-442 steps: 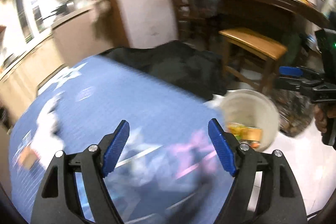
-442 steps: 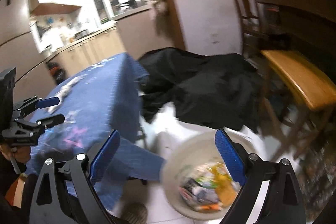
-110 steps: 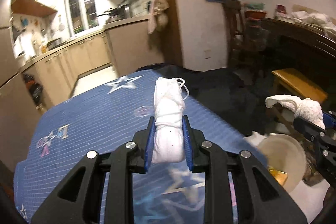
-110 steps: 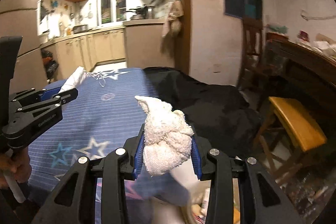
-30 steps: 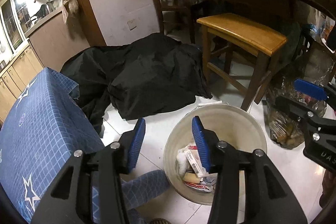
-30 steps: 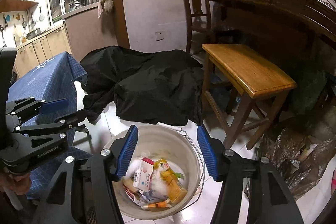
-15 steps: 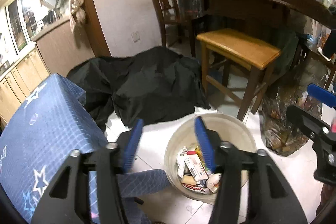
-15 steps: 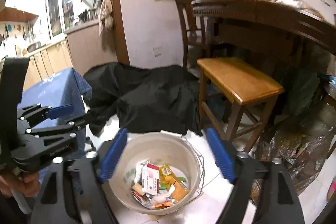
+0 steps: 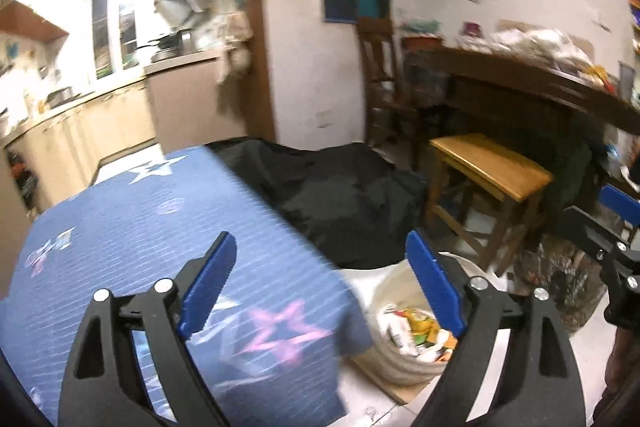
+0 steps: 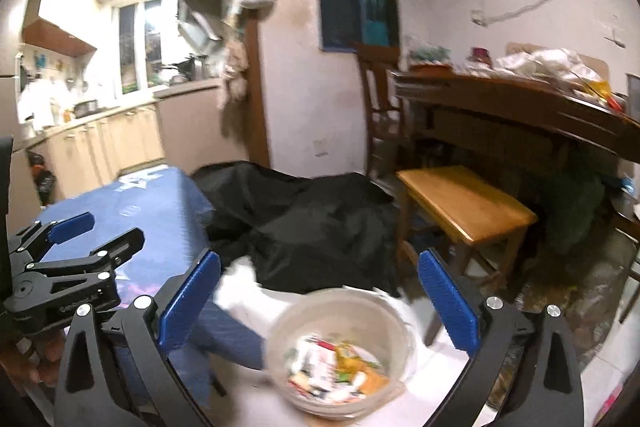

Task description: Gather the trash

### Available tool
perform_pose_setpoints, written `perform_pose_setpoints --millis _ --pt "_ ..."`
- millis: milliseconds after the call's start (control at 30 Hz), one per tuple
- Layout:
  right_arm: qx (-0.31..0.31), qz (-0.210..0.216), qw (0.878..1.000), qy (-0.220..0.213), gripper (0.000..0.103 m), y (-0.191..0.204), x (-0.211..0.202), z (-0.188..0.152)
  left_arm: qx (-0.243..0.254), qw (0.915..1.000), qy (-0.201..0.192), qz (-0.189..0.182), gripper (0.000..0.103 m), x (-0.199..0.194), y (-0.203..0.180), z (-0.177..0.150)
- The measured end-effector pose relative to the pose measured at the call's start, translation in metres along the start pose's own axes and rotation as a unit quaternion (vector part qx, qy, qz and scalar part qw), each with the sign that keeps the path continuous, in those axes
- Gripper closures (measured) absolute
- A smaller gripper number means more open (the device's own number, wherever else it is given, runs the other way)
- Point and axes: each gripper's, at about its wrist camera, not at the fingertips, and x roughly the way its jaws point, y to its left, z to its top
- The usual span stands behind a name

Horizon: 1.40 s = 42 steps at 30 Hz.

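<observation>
1. The left gripper (image 9: 320, 279) has its blue pads spread far apart and the jaws are opening wider; nothing sits between them, only the blue tablecloth (image 9: 132, 227) and the floor behind
2. The right gripper (image 10: 316, 301) is likewise spread very wide, its jaws opening, and nothing is caught between its pads
3. The bucket (image 10: 280, 339), pale and round, stands on the white floor below and between the right gripper's pads; in the left wrist view the bucket (image 9: 384, 355) shows beside the hanging corner of the tablecloth, partly behind the left gripper's right finger
4. The trash (image 10: 340, 367) lies in the bottom of the bucket: a jumble of wrappers and packets in white, yellow, orange and red, too blurred to tell apart piece by piece; the left wrist view shows the same trash (image 9: 416, 327) heaped inside
5. The tablecloth, blue with white and pink stars, covers a table to the left of the bucket, and its top looks bare in both views
6. A black cloth (image 10: 312, 227) lies heaped on the floor behind the bucket, just beside the table's edge
7. A wooden stool (image 10: 464, 207) stands to the right of the black cloth, near the bucket but apart from it
8. In the right wrist view the left gripper shows at the left edge over the tablecloth, with a hand (image 10: 44, 363) gripping its handle below
9. Both views are blurred
</observation>
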Motion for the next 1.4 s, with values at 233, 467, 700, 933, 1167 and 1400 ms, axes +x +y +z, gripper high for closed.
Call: perform_pose_setpoints --millis 233,467,700,933,1167,1400 --pt "-0.037 0.081 0.996 0.003 0.005 0.098 -0.019 0.014 -0.018 0.9868 -0.048 0.154 0.006 -0.076 0.073 -0.014" --pt "-0.085 0.146 0.985 -0.042 0.005 0.203 -0.053 0.017 -0.074 0.9586 -0.071 0.265 0.006 -0.152 0.136 -0.027" --pt "-0.115 0.208 0.969 -0.060 0.005 0.274 -0.105 0.019 -0.112 0.9233 -0.125 0.345 0.006 -0.223 0.156 -0.040" --pt "-0.127 0.222 0.963 -0.084 0.005 0.287 -0.156 0.017 -0.139 0.9162 -0.144 0.347 0.006 -0.265 0.152 -0.053" --pt "-0.114 0.209 0.966 -0.106 0.005 0.265 -0.200 0.023 -0.127 0.9194 -0.162 0.336 0.006 -0.281 0.132 -0.053" --pt "-0.110 0.201 0.966 -0.116 0.005 0.249 -0.223 0.027 -0.097 0.9196 -0.181 0.335 0.006 -0.292 0.109 -0.050"
